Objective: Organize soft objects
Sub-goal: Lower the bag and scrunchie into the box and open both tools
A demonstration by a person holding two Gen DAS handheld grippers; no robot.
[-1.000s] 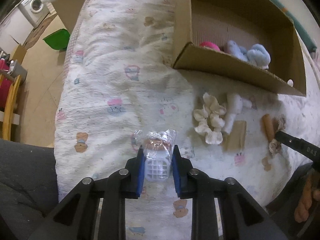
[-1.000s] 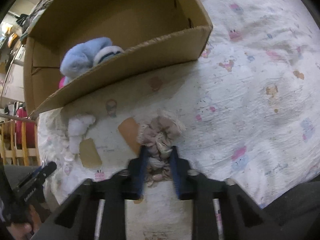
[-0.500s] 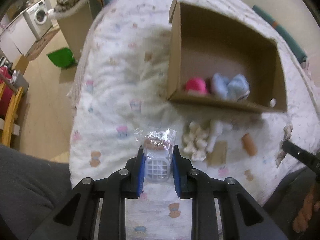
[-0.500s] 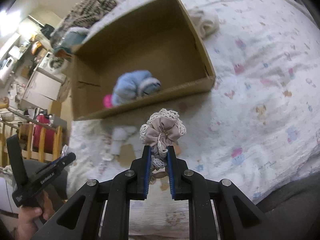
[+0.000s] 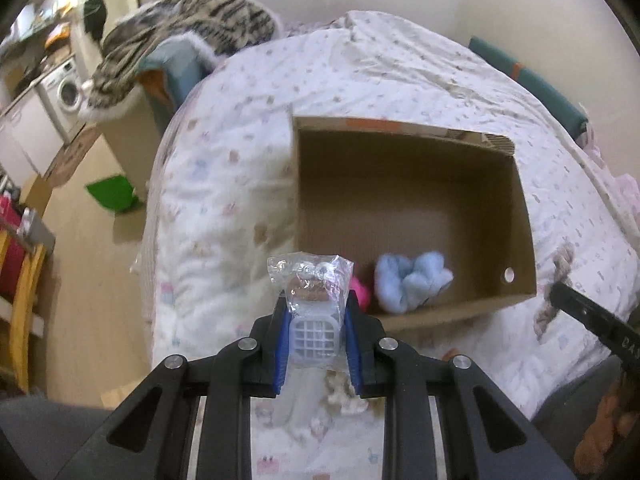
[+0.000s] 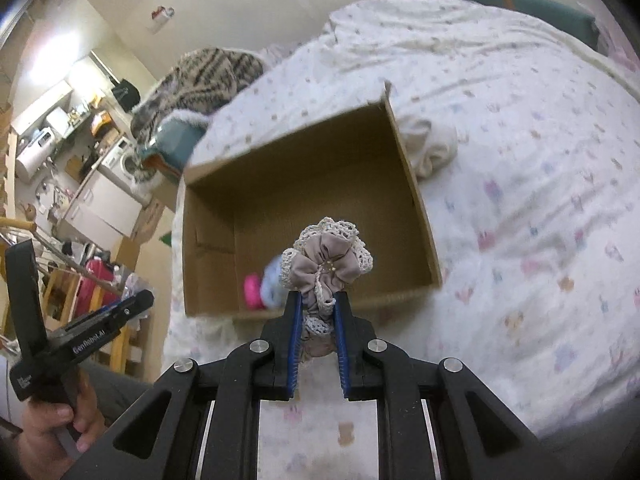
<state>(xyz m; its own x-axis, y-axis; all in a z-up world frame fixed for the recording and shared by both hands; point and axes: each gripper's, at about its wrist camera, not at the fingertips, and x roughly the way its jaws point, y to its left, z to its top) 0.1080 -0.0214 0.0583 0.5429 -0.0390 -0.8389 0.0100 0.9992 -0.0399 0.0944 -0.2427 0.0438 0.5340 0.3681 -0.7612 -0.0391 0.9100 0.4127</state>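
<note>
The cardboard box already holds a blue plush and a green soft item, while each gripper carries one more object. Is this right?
Not quite: beside the blue plush in the cardboard box lies a pink soft item, not green, as the right wrist view shows. The rest holds.

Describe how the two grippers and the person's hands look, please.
Both the left gripper and the right gripper are matte black, with blue pads inside the fingers, silver screws and triangular cut-outs. White lettering marks the left one's side. The bare left hand shows no sleeve.

bed (image 5: 224,184) carries cardboard box (image 5: 400,142)
</note>
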